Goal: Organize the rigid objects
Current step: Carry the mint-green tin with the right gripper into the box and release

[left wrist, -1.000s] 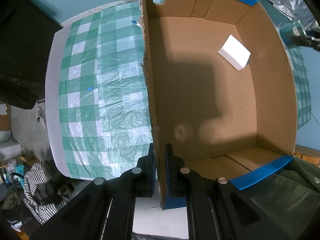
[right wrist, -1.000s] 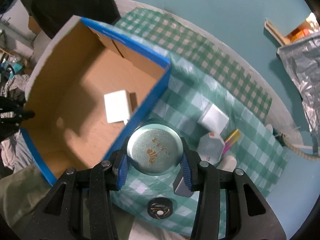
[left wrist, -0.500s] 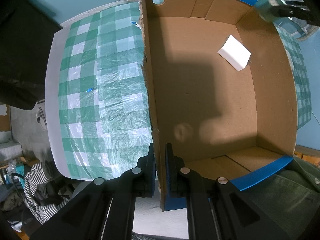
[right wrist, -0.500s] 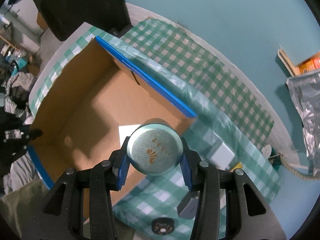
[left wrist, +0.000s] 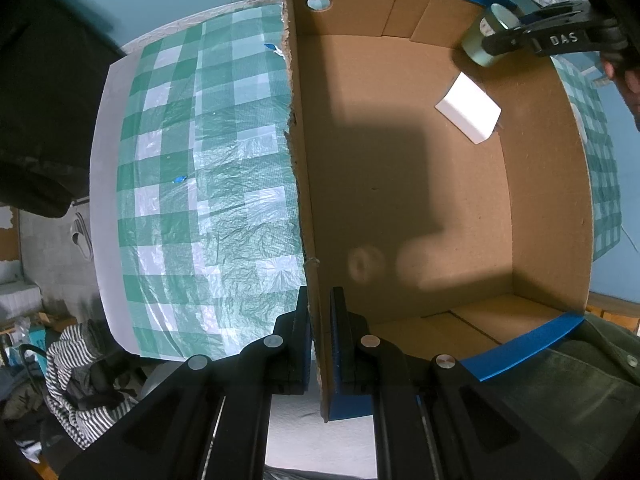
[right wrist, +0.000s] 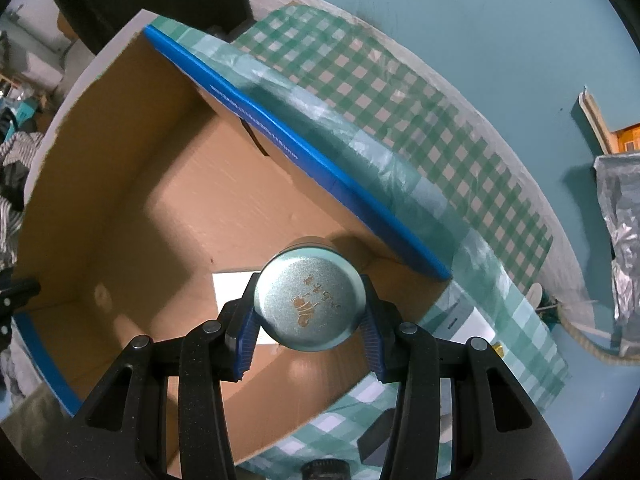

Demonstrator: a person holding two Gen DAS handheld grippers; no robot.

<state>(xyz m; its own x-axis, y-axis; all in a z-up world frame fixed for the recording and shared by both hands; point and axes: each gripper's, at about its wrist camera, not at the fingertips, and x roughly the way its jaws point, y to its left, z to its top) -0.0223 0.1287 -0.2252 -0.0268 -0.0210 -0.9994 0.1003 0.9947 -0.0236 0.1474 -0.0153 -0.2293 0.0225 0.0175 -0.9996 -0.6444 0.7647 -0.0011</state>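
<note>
A: Above the far right corner of the cardboard box [right wrist: 120, 208], what does the right gripper [right wrist: 310, 330] carry?

B: A round metal tin [right wrist: 310, 304], clenched between the blue pads at its curved side wall, lid facing the camera. It hangs over the box interior, just above a white block [left wrist: 468, 114] lying on the box floor near that corner.

A: How should the tin handle?

B: Judged rigid and probably light; its smooth metal wall looks slippery, so a grip across the widest part of the body, as here, seems soundest. A dent is the likely damage if it drops on an edge.

A: And the left gripper [left wrist: 320, 344]?

B: Its jaws are closed on the box's near left wall, one finger inside, one outside, steadying the box on the checked tablecloth [left wrist: 208, 160].

A: What differs from one second ago?

B: Then the tin was outside the box, over the cloth beside the blue-edged right wall; now it has crossed the rim. The left gripper's hold and the white block are unchanged.
</note>
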